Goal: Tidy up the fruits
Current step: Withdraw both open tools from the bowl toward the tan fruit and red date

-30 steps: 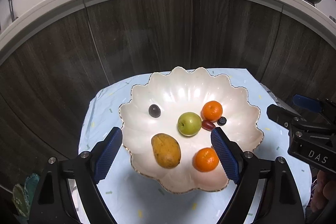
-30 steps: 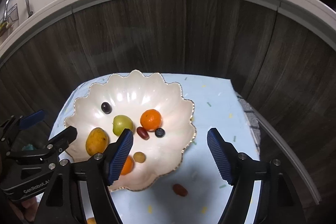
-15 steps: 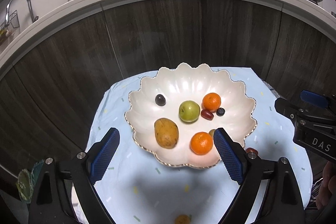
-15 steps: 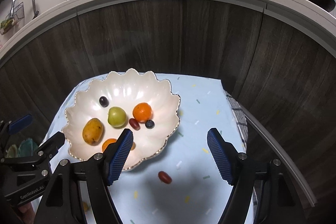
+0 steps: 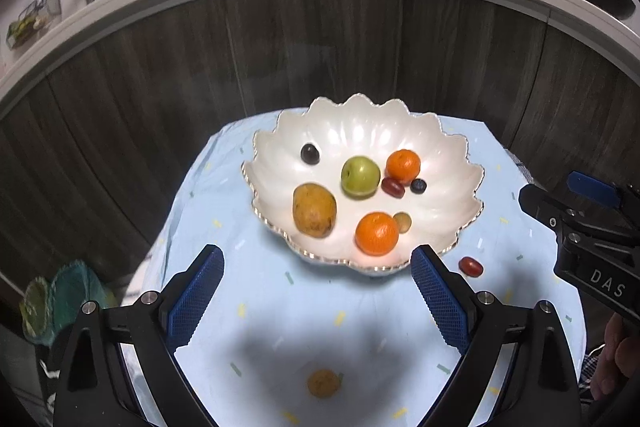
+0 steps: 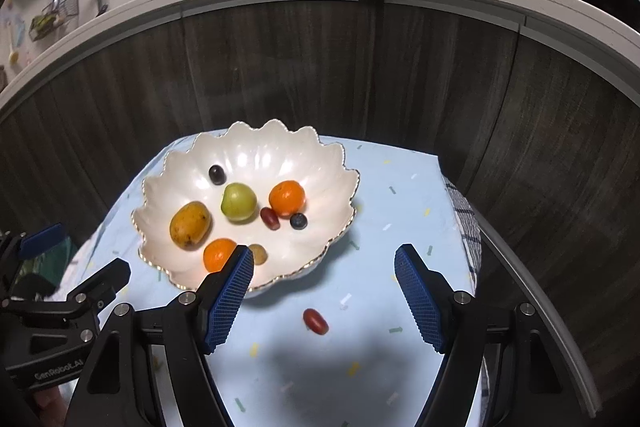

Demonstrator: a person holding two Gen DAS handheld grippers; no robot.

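A white scalloped bowl (image 5: 448,163) (image 6: 320,163) sits on the light blue cloth and holds a mango (image 5: 314,209), a green apple (image 5: 360,175), two oranges (image 5: 376,233) and several small fruits. A red grape tomato (image 6: 315,321) (image 5: 470,266) lies on the cloth in front of the bowl. A small yellow-brown fruit (image 5: 323,383) lies on the cloth nearer me. My left gripper (image 5: 316,293) hangs back from the bowl, its jaws opening with nothing between them. My right gripper (image 6: 324,287) is open above the cloth, with the tomato lying below and between its fingers.
The small table (image 6: 404,211) stands against dark wooden cabinet fronts under a white counter edge with dishes and pans. A checked cloth (image 6: 466,215) hangs at the table's right edge. A green woven item (image 5: 60,299) lies low at the left.
Both grippers have drawn back from the bowl, which now looks smaller and farther. The yellow-brown fruit and more of the near cloth have come into view. The left jaws stand wider.
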